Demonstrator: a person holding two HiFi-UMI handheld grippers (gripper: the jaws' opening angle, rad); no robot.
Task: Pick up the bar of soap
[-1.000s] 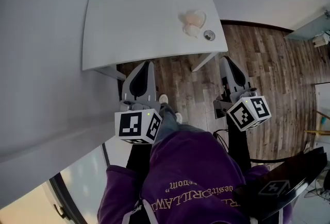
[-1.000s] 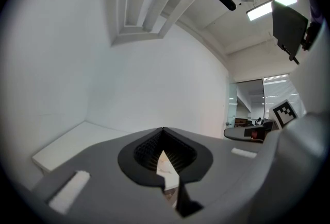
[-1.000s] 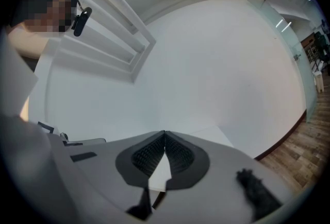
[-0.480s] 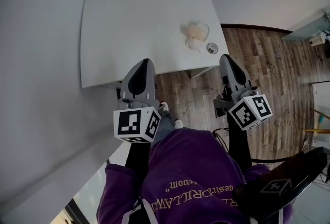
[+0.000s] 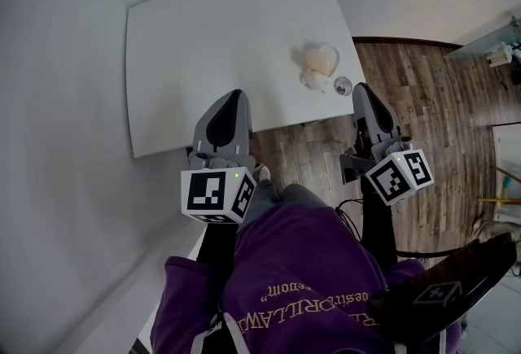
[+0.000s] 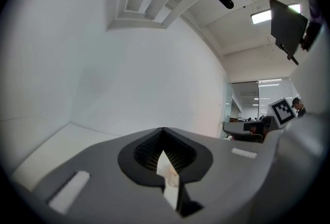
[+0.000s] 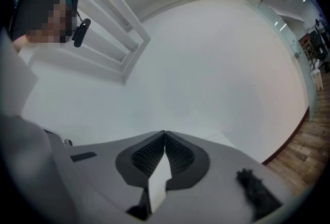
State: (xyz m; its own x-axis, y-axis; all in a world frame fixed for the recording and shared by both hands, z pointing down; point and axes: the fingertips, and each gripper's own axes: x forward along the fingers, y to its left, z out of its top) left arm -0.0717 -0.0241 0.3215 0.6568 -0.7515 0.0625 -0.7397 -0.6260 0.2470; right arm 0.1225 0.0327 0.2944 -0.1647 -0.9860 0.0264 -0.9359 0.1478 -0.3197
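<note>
Jaws on my left gripper (image 5: 230,100) pressed together, empty, over near edge of table (image 5: 187,43). Soap (image 5: 319,59) sits near table's right front corner: probably hard, slick, light; I'd pinch across its sides. My right gripper (image 5: 364,93) likewise closed, empty, beside that corner.

The worktop (image 5: 203,43) stands in a corner, with walls (image 5: 57,100) along its left and far sides and floor (image 5: 440,124) to its right and in front. The soap (image 5: 320,59) lies on the worktop near the right front corner. A small lump (image 5: 313,80) touches its near side, and a small round thing (image 5: 343,85) sits just right of the lump, by the edge. The left claw (image 5: 232,94) reaches over the front edge, well left of the soap. The right claw (image 5: 362,89) is off the corner, over the floor, just beside the round thing.
</note>
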